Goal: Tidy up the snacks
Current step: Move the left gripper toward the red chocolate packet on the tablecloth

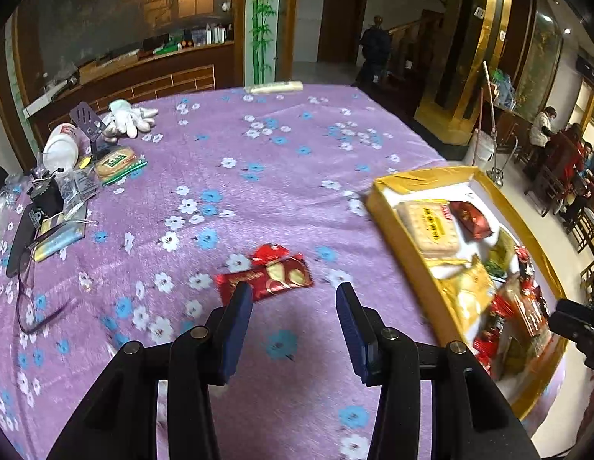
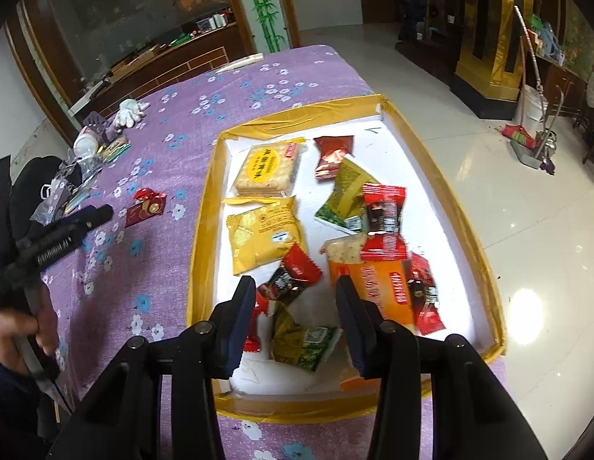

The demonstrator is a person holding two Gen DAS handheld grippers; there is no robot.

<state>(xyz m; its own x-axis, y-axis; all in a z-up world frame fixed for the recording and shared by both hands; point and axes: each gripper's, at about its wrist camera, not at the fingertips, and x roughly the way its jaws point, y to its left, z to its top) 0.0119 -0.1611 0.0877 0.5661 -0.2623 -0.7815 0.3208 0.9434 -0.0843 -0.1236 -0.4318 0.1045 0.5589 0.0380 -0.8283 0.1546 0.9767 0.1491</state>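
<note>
Left wrist: left gripper (image 1: 293, 299) is being held apart, empty, over red snack packet (image 1: 264, 274) | right gripper (image 2: 295, 291) is being held apart, empty, over gold tray (image 2: 205, 230).

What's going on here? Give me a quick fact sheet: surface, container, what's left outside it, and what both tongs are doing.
surface: table with purple flowered cloth
container: gold-rimmed tray, holding many snack packets
left outside: red snack packet on the cloth, beside the tray
left tongs: open, empty, just short of the red packet
right tongs: open, empty, above the tray
</note>
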